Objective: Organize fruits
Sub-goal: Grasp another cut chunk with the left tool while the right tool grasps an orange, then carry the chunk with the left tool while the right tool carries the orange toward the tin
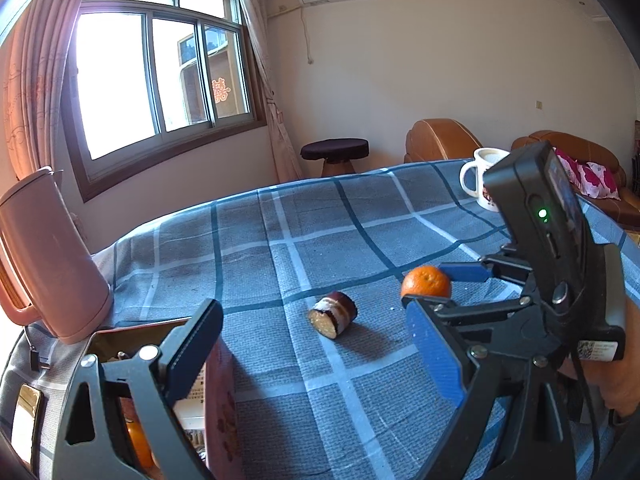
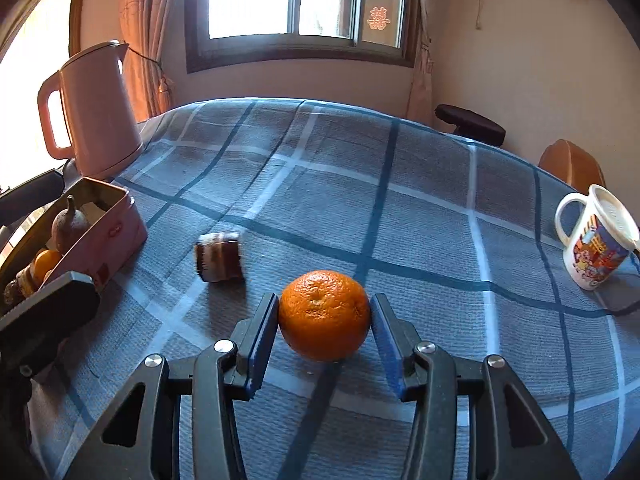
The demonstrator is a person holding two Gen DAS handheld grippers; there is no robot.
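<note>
Black fingers of the left gripper (image 1: 304,344) fill the foreground of the left wrist view, spread wide with nothing between them, hanging over the near edge of the pink tin (image 1: 218,412) at lower left. Inside that tin an orange fruit (image 1: 138,440) peeks out behind the finger linkage, so some sorting looks done already. Out on the blue plaid tablecloth (image 1: 320,232) lies a dark chocolate-coated roll (image 1: 333,314) with its cut face showing, and beyond it the right gripper (image 1: 432,288) has its blue pads either side of the orange (image 1: 426,282). A pink kettle (image 1: 48,256) stands at far left, a white mug (image 1: 478,178) at the far right edge. Over to the right wrist view: the right gripper (image 2: 325,322) has the orange (image 2: 324,315) squarely between its pads; both sit right against the peel, though whether they are squeezing yet I cannot tell, and the fruit seems to rest on the cloth. The tin (image 2: 120,232) at left holds a brownish pear-shaped fruit (image 2: 69,224) and another orange (image 2: 47,262) beside some darker pieces I can't make out. By my reading, this orange is the last loose fruit on the table and still has to be carried over to the tin; the roll (image 2: 219,256) sits between the two.
</note>
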